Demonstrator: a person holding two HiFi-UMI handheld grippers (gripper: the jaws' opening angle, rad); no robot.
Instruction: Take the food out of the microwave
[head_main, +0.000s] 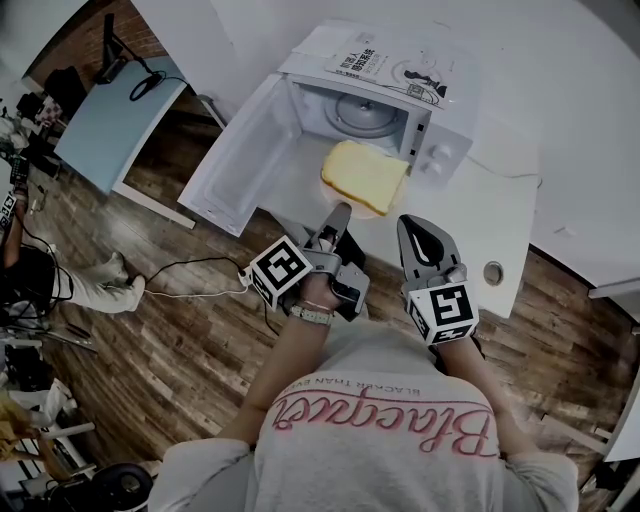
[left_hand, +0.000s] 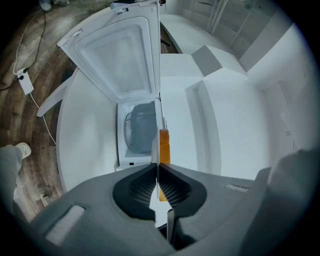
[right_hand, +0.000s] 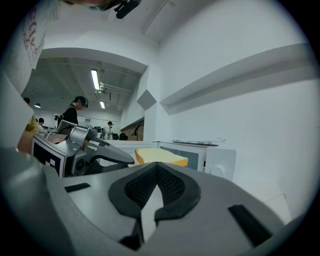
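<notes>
A yellow slice of food (head_main: 363, 176) lies on a thin white plate (head_main: 371, 211), just in front of the open microwave (head_main: 440, 150). My left gripper (head_main: 338, 213) is shut on the plate's near rim. In the left gripper view the plate (left_hand: 154, 145) and food (left_hand: 164, 147) show edge-on between my left gripper's (left_hand: 157, 168) closed jaws, with the microwave cavity (left_hand: 139, 129) behind. My right gripper (head_main: 413, 226) is level beside it, shut and holding nothing. In the right gripper view my right gripper (right_hand: 157, 168) faces the food (right_hand: 161, 157) and the microwave (right_hand: 205, 154).
The microwave door (head_main: 238, 155) swings wide open to the left. A booklet (head_main: 390, 62) lies on top of the microwave. The white counter (head_main: 500, 215) has a round hole (head_main: 493, 272) at the right. A cable (head_main: 190, 265) trails on the wood floor.
</notes>
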